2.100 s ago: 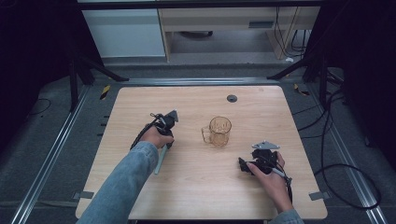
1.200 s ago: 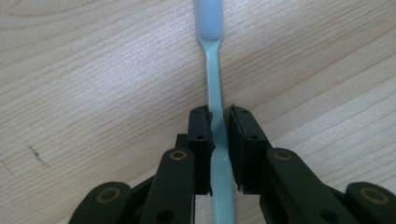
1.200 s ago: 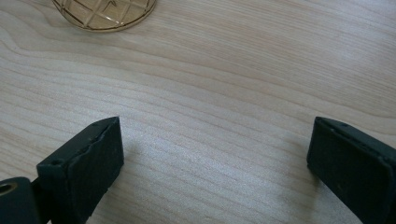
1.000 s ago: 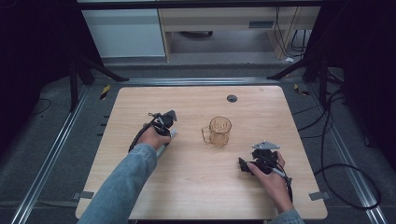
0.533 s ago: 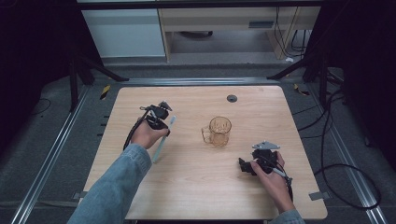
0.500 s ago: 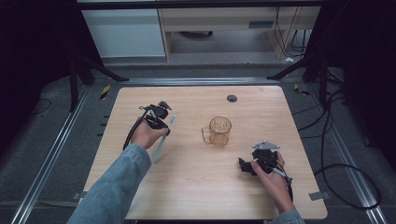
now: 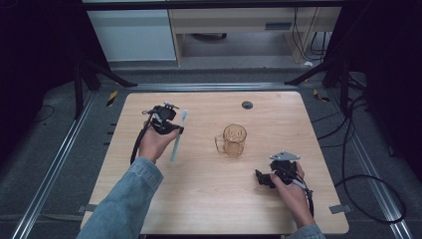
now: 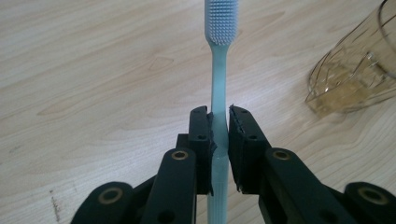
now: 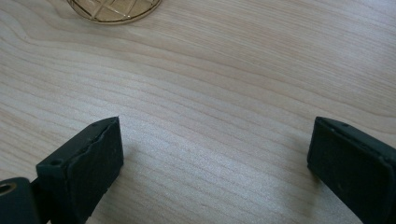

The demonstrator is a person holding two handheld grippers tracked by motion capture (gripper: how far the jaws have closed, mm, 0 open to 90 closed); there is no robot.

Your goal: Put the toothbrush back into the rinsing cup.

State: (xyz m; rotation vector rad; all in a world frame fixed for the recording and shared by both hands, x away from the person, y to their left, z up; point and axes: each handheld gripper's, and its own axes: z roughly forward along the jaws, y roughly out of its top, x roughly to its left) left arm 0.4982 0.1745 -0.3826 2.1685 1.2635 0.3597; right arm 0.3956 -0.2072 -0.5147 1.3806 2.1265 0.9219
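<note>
Showing pale-blue toothbrush (image 8: 218,93), bristled head up, clamped in left hand-held gripper (image 8: 219,135).

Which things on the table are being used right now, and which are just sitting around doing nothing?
Being used:
- toothbrush, pinched in the left tongs
- amber glass mug, standing close by, probably where it goes

Just there:
- right tongs, open and resting on the table
- small dark round thing near the far edge
</note>
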